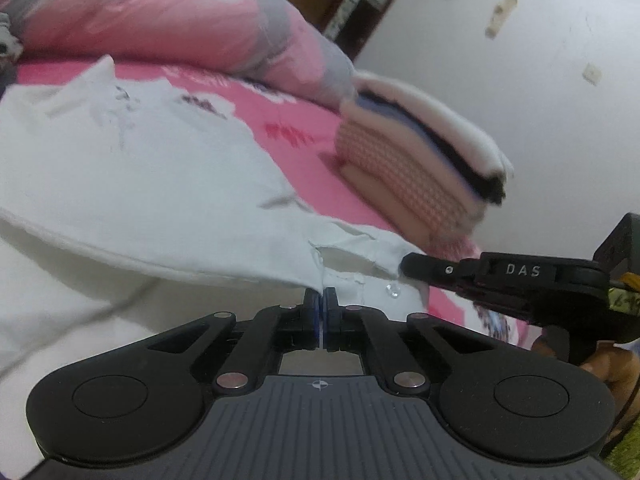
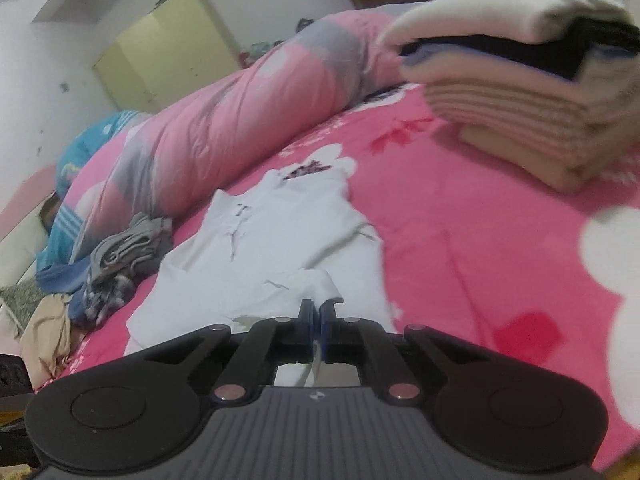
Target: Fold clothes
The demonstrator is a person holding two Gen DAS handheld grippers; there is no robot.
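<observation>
White shirt (image 1: 140, 168) on pink bedsheet (image 1: 304, 168), hem pinched in left gripper (image 1: 320, 304), corner pinched in right gripper (image 2: 316, 314) lettered "DAS", folded stack (image 1: 424, 164) beyond.

We saw a white shirt (image 2: 280, 240) with a small dark chest print lying spread on the pink bedsheet, its near collar edge lifted and pinched, while a tidy stack of folded clothes (image 2: 532, 92) sat well apart beyond it.
</observation>
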